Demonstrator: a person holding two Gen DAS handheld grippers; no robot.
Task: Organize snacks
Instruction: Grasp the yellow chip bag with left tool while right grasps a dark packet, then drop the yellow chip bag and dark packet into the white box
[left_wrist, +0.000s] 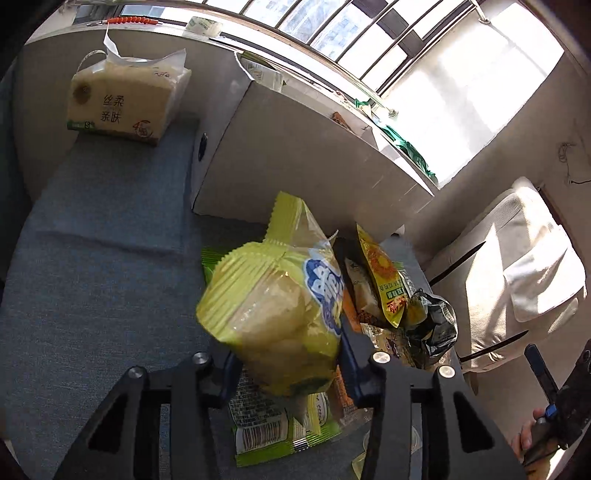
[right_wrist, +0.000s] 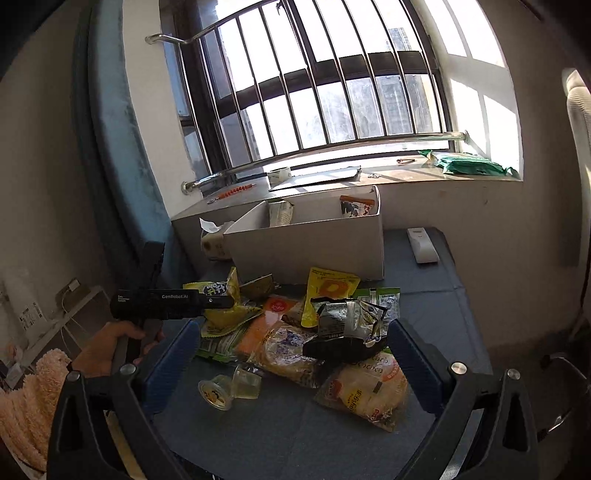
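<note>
My left claw (left_wrist: 291, 363) pinched the yellow snack bag (left_wrist: 280, 314) (right claw (right_wrist: 291, 354) wide open, empty), so I squeezed softly.

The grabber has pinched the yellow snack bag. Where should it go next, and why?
Probably lift it and carry it over to the white box behind the pile. The left gripper is shut on the yellow snack bag, the box stands open-topped with a few packets already inside, and more snacks are still heaped on the blue mat.
</note>
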